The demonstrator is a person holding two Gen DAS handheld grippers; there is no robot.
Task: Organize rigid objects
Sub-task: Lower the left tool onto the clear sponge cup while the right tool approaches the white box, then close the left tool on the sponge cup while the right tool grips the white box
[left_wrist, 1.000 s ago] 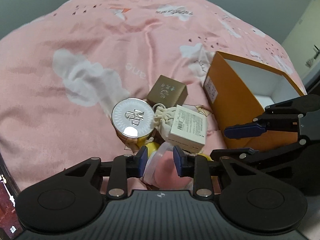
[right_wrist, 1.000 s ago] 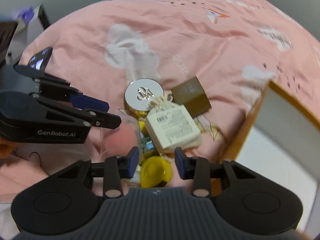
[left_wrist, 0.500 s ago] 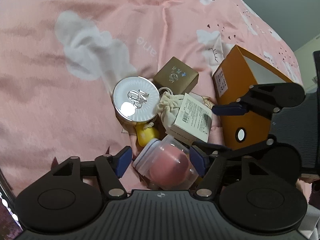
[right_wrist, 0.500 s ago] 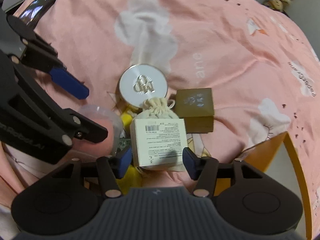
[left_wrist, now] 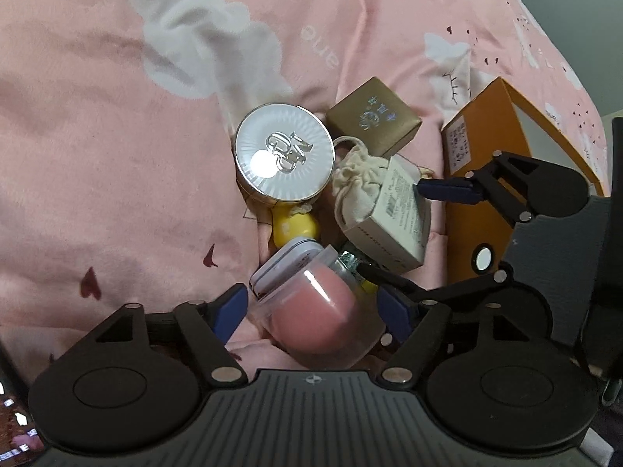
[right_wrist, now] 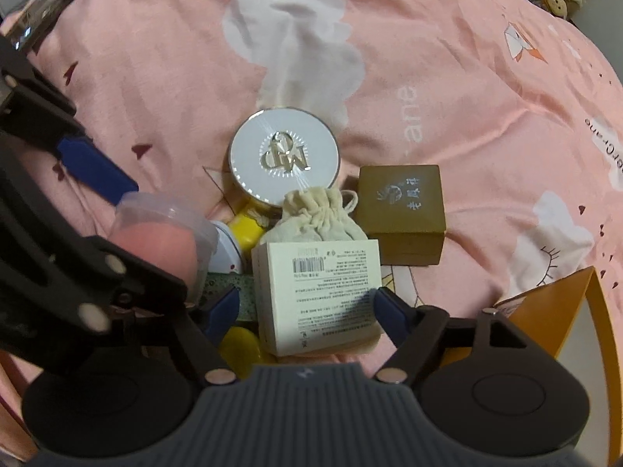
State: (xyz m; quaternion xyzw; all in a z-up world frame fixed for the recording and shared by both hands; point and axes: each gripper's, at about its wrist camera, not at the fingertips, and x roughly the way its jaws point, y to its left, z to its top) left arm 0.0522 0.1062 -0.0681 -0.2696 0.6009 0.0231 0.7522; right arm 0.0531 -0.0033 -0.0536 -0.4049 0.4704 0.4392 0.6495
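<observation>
At the lower centre of the left wrist view, the left gripper (left_wrist: 313,309) is straddling a clear case with a pink sponge (left_wrist: 317,313), jaws spread and not visibly pressing it. At the lower centre of the right wrist view, the right gripper (right_wrist: 307,307) is bracketing a white carton (right_wrist: 317,292), jaws released. Both items are lying on the pink bed (right_wrist: 428,58), left of an orange box (left_wrist: 483,179).

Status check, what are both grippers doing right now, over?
Left gripper open, straddling clear case with pink sponge. Right gripper open around white barcode box. Cloth pouch lies against box; orange box waits at right.
</observation>
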